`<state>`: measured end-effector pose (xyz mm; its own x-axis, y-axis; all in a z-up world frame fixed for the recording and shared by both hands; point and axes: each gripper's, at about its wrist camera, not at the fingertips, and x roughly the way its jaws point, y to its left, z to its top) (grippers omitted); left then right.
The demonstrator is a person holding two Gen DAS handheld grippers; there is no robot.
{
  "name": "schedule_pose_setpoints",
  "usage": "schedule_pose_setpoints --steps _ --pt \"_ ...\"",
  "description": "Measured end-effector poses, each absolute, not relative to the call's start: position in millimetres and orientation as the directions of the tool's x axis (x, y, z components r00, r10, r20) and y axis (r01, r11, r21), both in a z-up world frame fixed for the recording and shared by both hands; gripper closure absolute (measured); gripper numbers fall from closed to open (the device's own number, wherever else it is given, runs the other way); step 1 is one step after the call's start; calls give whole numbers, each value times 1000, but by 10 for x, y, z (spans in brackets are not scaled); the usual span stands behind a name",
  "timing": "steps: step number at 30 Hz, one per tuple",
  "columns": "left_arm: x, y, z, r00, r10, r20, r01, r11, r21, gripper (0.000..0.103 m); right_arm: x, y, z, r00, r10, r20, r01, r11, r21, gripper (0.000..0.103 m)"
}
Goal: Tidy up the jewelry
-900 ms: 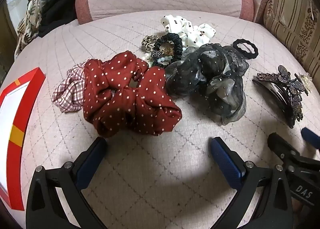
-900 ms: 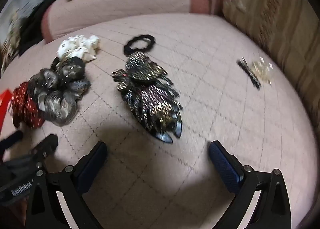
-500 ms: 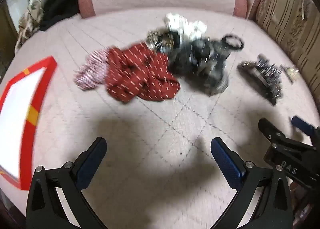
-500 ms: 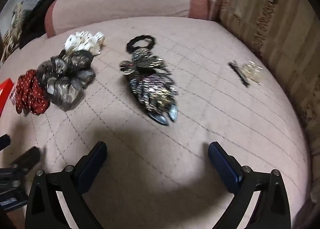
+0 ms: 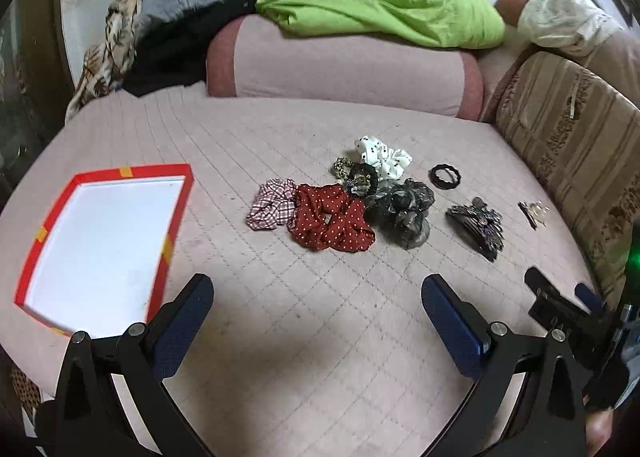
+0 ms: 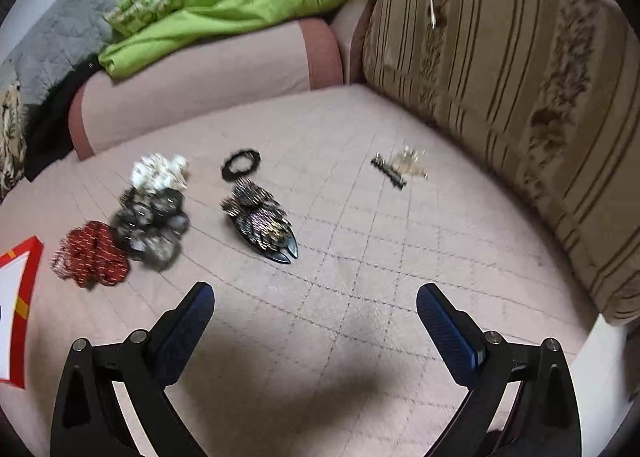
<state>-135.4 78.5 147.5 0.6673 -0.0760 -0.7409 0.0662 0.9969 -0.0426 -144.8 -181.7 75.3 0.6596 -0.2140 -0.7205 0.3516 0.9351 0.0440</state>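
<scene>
Two grippers sit low in the pictures, and both have nothing in them. The left gripper (image 5: 318,299) has its fingers spread wide apart, and so does the right gripper (image 6: 316,307). They hang above the pink sofa seat (image 5: 320,337), well back from the hair things, so I think no pick has begun.

The hair things lie in a small heap near the middle of the left view. The red dotted scrunchie (image 5: 330,223) touches the checked scrunchie (image 5: 270,209) on its left and the dark see-through scrunchie (image 5: 400,213) on its right. Above them is the white dotted scrunchie (image 5: 382,157). A black hair tie (image 5: 445,177) lies just to the right of the heap. The big sparkly hair clip (image 6: 260,223) sits near the middle of the right view, apart from the heap. The small gold clip (image 6: 400,167) is off alone in the upper right, near the striped cushion (image 6: 520,97).

The red tray (image 5: 176,229) waits empty at the left of the left view. It is likely where the things should go. The hair clip looks easiest for the right gripper, since it lies alone.
</scene>
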Motion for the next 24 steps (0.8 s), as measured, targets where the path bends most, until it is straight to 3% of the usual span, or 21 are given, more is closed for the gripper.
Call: schedule_pose_setpoints --steps 7,15,24 --pt "-1762 929 1610 722 -122 -681 118 992 -53 0 -1809 -1412 1100 737 -214 -641 284 959 7 1" --pt "-2087 1329 1745 744 -15 -668 -7 1000 -29 0 -2276 -1008 1467 848 -259 -462 270 962 -42 1" --pt "-2218 1504 1810 761 23 -648 -43 999 -15 0 -2376 -738 1467 856 -179 -484 190 981 -25 1"
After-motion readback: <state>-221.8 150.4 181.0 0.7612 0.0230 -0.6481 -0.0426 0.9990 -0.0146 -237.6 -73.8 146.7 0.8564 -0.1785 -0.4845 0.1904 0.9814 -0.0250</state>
